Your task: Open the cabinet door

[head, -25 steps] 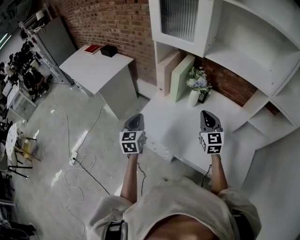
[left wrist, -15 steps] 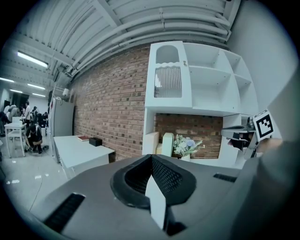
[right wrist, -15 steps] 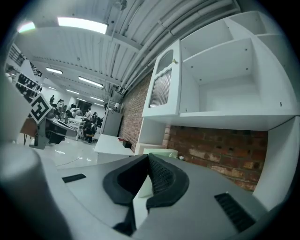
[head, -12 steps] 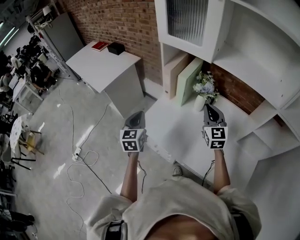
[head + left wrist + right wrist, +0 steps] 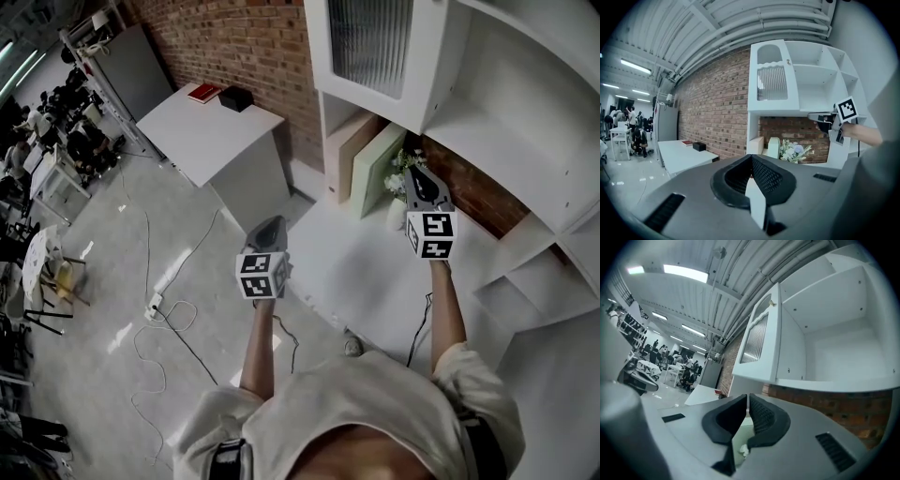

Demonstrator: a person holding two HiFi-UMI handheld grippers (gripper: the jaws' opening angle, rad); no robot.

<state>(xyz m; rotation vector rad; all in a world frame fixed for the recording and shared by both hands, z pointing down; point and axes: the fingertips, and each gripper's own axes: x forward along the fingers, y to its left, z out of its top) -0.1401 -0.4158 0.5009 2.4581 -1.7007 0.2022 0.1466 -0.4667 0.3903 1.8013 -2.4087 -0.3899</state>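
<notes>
The white-framed cabinet door [image 5: 370,42] has vertically ribbed grey glass. Behind it runs a red-brown brick wall [image 5: 239,47]. At the white counter's [image 5: 347,258] back edge stand a beige panel [image 5: 343,155], a pale green panel [image 5: 375,171] and a white vase [image 5: 394,216].

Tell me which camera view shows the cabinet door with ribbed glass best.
The left gripper view: the cabinet door faces the camera whole, with arched top and knob. The head view shows the door from steeply above, its top cut off. The right gripper view sees it slantwise and narrowed.
</notes>
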